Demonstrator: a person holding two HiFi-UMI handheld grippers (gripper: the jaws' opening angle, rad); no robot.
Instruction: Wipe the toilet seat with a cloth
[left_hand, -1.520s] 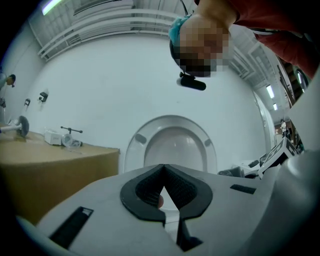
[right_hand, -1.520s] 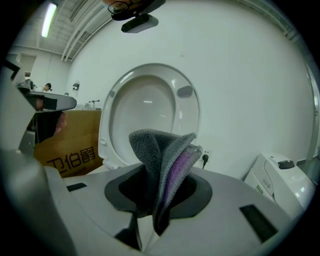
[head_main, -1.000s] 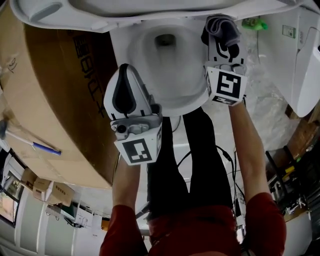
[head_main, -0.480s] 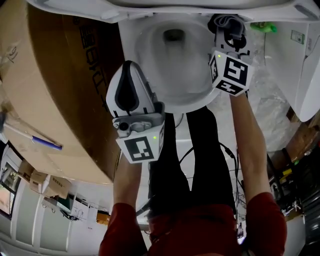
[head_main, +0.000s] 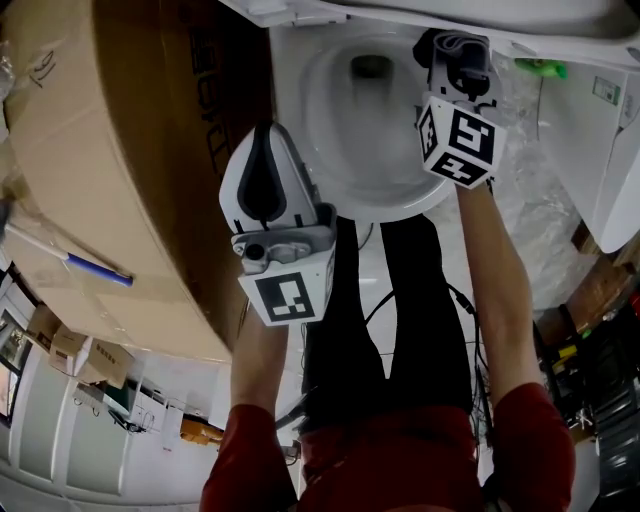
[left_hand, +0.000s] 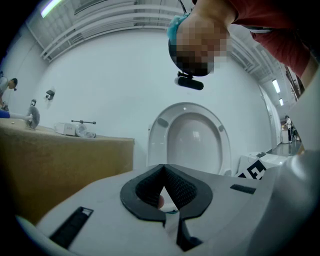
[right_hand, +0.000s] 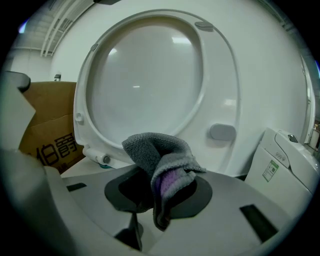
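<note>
The white toilet (head_main: 400, 195) fills the top of the head view, its bowl open. The seat (right_hand: 215, 90) stands raised against the lid, grey bumpers showing; it also appears in the left gripper view as the seat (left_hand: 156, 135). My right gripper (head_main: 458, 62) hovers over the bowl's right rim, shut on a folded grey cloth (head_main: 440, 45). In the right gripper view the cloth (right_hand: 150, 150) bulges out of the right gripper (right_hand: 156, 182) and hangs over the pads, in front of the seat. My left gripper (head_main: 262, 135) is shut and empty, left of the bowl; the left gripper (left_hand: 162, 169) points level at the seat.
A big brown cardboard box (head_main: 110, 170) stands tight against the toilet's left side, with a pen-like tool (head_main: 85, 262) on top. A white fixture (head_main: 610, 140) and a green object (head_main: 535, 68) lie to the right. The person's dark legs (head_main: 380, 320) stand before the bowl.
The toilet has slid right and up in the head view. My right gripper with the cloth sits closer to the bowl's right rim. The left gripper stays shut, now further left of the bowl.
</note>
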